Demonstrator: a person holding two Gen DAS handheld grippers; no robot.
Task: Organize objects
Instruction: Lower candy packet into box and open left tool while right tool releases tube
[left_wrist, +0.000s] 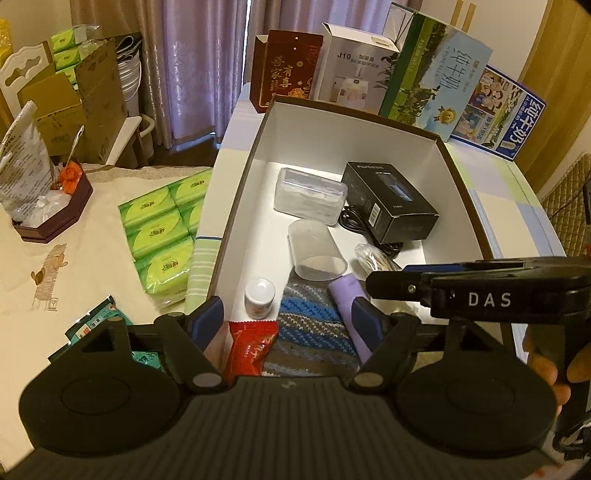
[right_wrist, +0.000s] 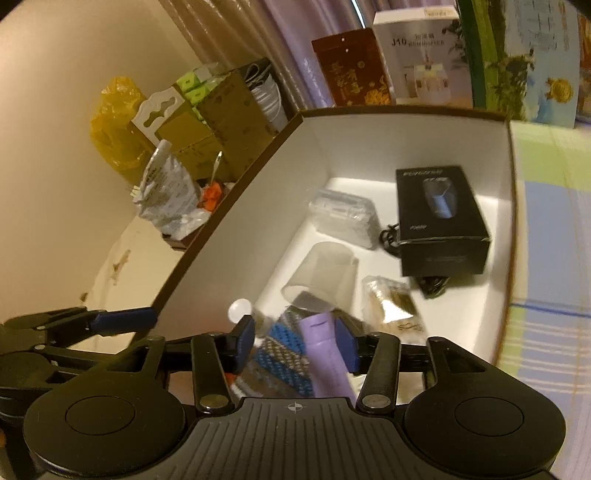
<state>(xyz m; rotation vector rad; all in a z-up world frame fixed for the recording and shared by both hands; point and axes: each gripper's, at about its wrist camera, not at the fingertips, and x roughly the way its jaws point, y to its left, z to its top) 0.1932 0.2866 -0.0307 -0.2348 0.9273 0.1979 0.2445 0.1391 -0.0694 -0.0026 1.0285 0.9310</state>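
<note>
Both grippers hang over the near end of a white-walled box (left_wrist: 258, 147); the left gripper (left_wrist: 290, 323) has its jaws apart, nothing pressed between them; a red sachet (left_wrist: 251, 347) and a knitted cloth (left_wrist: 310, 328) lie in the gap below, and a purple tube (left_wrist: 347, 295) lies just inside its right finger (left_wrist: 364, 321), whether touching I cannot tell. The right gripper (right_wrist: 295, 341) also stands with jaws apart; the tube (right_wrist: 325, 354) lies between its fingers, nearer the right pad (right_wrist: 345, 345), with clear space on the left side, so it is not clamped. The tube rests on the cloth (right_wrist: 280, 350); just beyond it a clear cup (left_wrist: 316, 251) lies on its side; a small white jar (left_wrist: 259, 297) stands left of the cloth; a black carton (left_wrist: 391, 201) and a clear case (left_wrist: 308, 195) sit farther back.
</note>
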